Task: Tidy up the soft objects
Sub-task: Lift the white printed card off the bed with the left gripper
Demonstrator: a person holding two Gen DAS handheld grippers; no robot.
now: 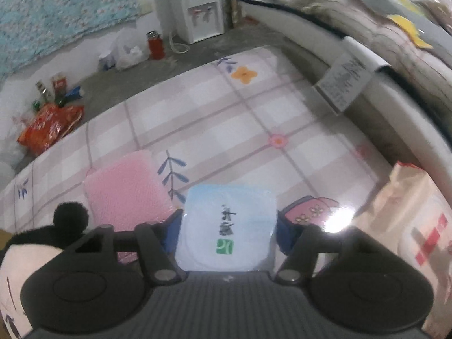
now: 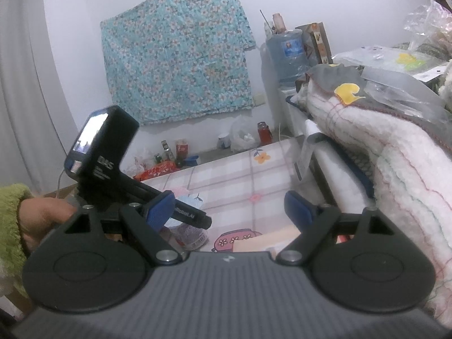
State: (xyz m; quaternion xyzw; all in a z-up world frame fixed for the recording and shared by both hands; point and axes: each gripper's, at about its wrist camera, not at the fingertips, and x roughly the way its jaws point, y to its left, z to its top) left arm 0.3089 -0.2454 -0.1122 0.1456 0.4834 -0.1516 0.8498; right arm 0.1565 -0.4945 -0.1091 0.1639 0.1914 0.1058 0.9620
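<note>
Spreading beneath both grippers, the pink-checked floral sheet (image 1: 226,118) is the largest surface, with a brown paper bag (image 1: 406,214) beyond the left gripper's right finger and a pink bubble-wrap pad (image 1: 127,186) ahead of its left finger, next to a black-and-white plush toy (image 1: 42,243). The left gripper (image 1: 227,226) pinches a pale blue packet with a green logo (image 1: 226,226) between its blue pads, just above the sheet. The right gripper (image 2: 228,209) has its fingers spread wide around nothing, with the other handheld unit (image 2: 113,169) crossing ahead of its left finger.
</note>
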